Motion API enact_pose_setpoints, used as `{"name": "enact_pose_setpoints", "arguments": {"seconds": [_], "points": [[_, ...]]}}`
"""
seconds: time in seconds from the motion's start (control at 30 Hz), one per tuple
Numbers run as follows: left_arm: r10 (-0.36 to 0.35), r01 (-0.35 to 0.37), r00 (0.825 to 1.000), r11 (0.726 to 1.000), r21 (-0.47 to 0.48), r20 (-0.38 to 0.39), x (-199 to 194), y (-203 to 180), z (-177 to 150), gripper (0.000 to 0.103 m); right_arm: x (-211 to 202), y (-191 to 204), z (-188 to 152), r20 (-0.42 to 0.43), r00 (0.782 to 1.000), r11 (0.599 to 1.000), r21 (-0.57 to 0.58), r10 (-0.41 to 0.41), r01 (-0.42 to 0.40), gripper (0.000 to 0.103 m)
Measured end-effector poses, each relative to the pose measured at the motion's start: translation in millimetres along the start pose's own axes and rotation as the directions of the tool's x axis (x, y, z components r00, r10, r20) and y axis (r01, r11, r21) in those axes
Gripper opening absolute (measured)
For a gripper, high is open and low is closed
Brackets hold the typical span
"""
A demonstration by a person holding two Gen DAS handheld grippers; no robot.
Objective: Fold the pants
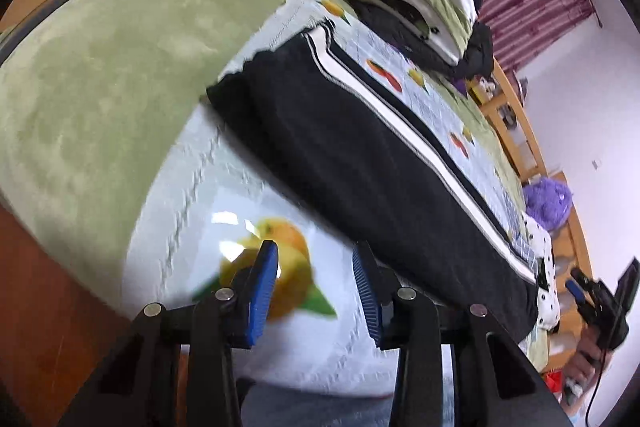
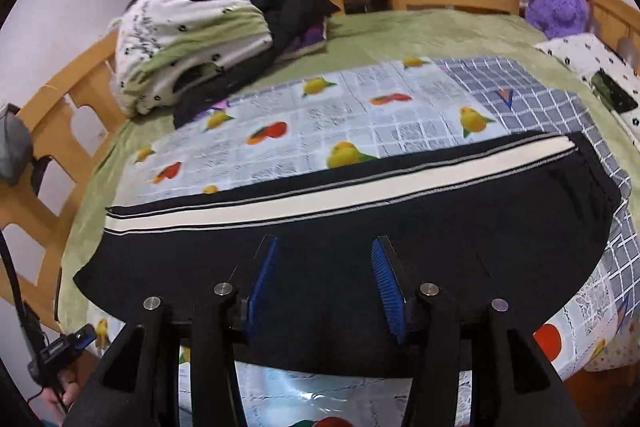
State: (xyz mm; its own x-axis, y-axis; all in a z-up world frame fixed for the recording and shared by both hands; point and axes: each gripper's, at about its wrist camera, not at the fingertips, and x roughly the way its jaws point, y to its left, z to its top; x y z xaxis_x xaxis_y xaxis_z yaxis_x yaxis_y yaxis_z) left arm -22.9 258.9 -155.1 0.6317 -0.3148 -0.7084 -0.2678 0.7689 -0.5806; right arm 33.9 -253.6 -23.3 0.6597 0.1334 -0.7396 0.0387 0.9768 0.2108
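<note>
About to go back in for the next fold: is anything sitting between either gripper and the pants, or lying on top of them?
Nothing visible does. The black pants lie flat on the fruit-print sheet, with nothing on them. The right gripper is open above them; the left gripper is open beside their near edge. The rolled quilt sits well behind.

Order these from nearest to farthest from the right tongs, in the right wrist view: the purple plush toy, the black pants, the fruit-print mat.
1. black pants, directly under the right tongs.
2. fruit-print mat, just beyond the pants.
3. purple plush toy, far right, at the bed rail.
</note>
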Motion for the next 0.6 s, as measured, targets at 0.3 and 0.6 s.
{"name": "enact_pose_setpoints", "arguments": {"seconds": [0.3,0.6], "points": [[0.000,0.008,0.993,0.998,-0.063,0.116,28.4,22.3,35.8,0.036,32.2,-15.9,-30.4,-0.060,0.997,0.999,-0.006,-0.040,0.039,0.048],[-0.012,0.036,0.987,0.988,-0.148,0.158,41.6,40.0,60.8,0.031,33.7,-30.2,-36.0,-0.061,0.996,0.997,-0.049,-0.062,0.059,0.049]]}}
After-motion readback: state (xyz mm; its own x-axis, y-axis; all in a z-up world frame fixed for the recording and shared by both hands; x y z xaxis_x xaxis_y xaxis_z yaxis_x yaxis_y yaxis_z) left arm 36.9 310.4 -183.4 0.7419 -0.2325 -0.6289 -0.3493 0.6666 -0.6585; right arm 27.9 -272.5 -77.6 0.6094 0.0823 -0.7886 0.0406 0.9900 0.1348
